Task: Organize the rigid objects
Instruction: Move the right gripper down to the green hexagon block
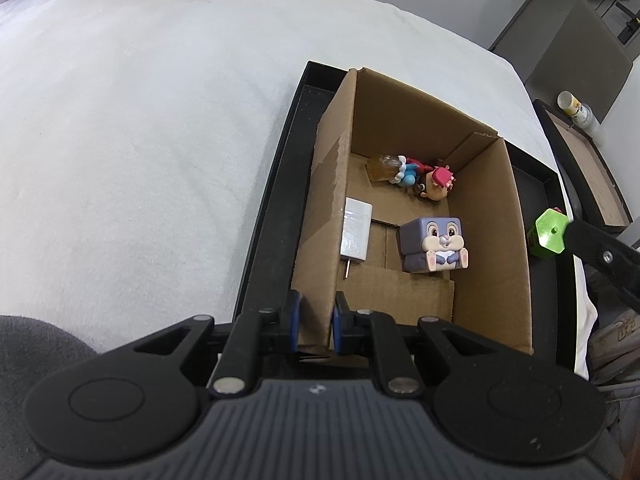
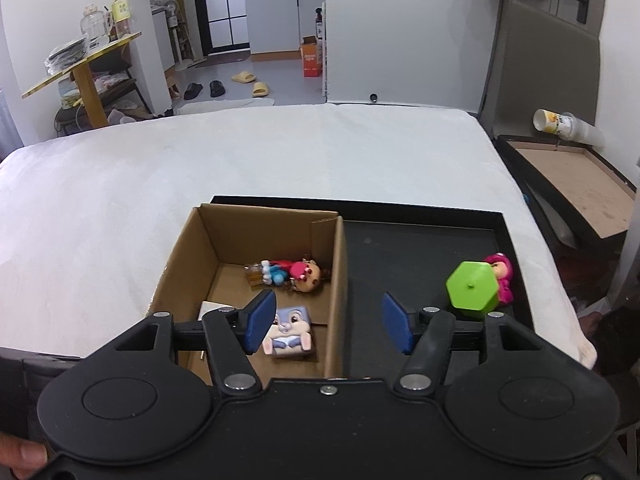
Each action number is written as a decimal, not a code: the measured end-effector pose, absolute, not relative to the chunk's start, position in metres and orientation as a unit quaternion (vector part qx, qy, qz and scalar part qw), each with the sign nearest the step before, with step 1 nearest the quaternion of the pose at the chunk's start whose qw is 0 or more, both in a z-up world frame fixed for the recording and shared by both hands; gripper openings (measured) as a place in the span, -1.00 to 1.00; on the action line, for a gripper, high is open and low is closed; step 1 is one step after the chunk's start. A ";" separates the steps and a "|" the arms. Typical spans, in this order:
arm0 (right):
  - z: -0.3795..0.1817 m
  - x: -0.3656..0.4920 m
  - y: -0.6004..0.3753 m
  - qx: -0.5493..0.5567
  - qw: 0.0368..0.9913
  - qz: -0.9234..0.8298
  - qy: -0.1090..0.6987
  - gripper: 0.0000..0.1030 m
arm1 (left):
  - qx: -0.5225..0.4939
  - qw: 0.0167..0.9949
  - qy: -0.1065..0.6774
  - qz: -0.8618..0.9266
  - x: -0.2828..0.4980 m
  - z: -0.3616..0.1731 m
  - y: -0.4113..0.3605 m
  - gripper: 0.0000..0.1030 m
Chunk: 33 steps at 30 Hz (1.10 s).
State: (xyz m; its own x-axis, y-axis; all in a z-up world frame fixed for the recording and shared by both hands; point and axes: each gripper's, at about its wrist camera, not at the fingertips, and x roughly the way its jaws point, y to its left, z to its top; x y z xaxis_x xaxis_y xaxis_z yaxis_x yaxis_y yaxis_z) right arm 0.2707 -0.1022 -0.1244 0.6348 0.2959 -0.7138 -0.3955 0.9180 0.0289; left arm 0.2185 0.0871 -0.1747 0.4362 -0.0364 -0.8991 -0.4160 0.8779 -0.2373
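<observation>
My left gripper [image 1: 316, 326] jaws clamp the cardboard box [image 1: 490, 216] wall, three toys and one white charger [image 1: 356, 234] inside; right gripper [image 2: 328, 326] jaws apart, two toys on the black tray [image 2: 400, 248] right.

Open tray floor [image 2: 416, 256] between cardboard box wall [image 2: 338, 280] and green hexagonal block [image 2: 472, 286]; pink figurine [image 2: 502, 274] just behind

Beyond your tongs, far ahead across the white bedcover [image 2: 248, 160], you have black sandals [image 2: 204, 89] and yellow slippers [image 2: 252, 82] on the grey floor, an orange carton [image 2: 312, 60] near them. To your far left stands a yellow-edged side table [image 2: 86, 60] with bottles on it. To your right, a stack of paper cups [image 2: 568, 125] lies tipped over at a brown-lined tray [image 2: 568, 176].
</observation>
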 end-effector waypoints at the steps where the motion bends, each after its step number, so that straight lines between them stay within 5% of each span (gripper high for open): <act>1: -0.124 0.270 -0.105 -0.064 0.903 0.189 0.381 0.21 | -0.219 0.818 0.518 0.116 0.219 -0.175 0.088 -0.72; 33: -0.160 0.262 -0.159 -0.054 0.925 0.142 0.348 0.48 | -0.182 0.816 0.531 0.137 0.226 -0.174 0.077 -0.76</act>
State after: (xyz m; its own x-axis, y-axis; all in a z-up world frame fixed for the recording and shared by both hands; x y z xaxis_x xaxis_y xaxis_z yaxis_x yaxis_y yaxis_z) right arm 0.2618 -0.1595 -0.1598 0.7175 0.2251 -0.6591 -0.3008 0.9537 -0.0018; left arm 0.2260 0.0773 -0.1738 0.3988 0.0300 -0.9166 -0.4171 0.8960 -0.1522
